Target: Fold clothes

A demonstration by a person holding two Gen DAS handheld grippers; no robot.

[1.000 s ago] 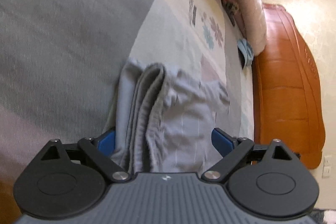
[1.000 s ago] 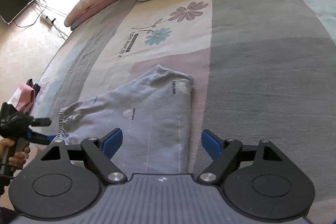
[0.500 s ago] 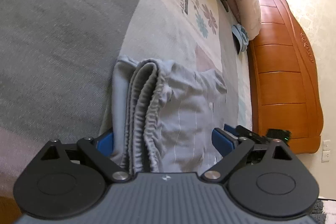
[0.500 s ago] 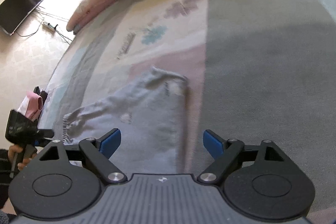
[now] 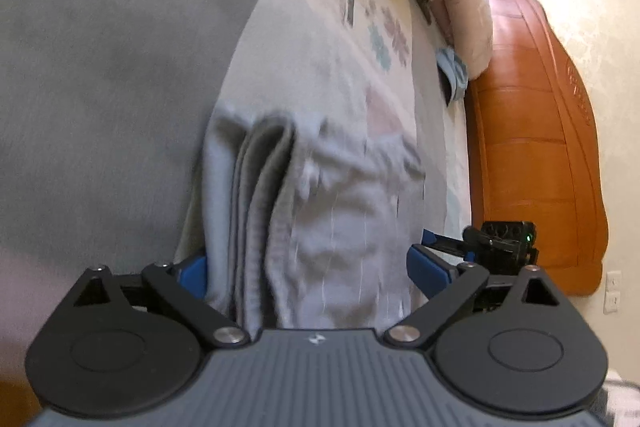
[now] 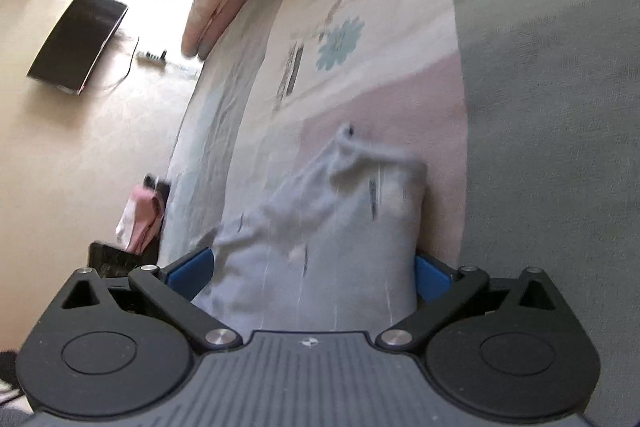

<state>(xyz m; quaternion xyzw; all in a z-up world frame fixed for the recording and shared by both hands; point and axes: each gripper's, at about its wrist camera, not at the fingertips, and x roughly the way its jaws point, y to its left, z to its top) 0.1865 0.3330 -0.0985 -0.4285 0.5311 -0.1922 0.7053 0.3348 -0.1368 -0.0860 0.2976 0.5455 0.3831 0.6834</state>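
Item, grey garment (image 6: pixel 320 259), part-folded on bed (image 6: pixel 540 107): my right claw (image 6: pixel 312 273) opening astride it, left claw (image 5: pixel 308 269) apart astride its waistband; next, pinch both ends, fold over.

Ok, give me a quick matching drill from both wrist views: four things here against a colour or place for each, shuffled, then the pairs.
Things:
1. grey garment
2. headboard
3. screen
4. cap

Descriptions:
A. light blue, at the far edge of the bed by the rolled pink quilt
B. black, on the floor beside the bed
C. orange wood, past the end of the bed
D. lying on the bedspread between both pairs of tongs

Pairs: 1-D, 2-C, 3-B, 4-A
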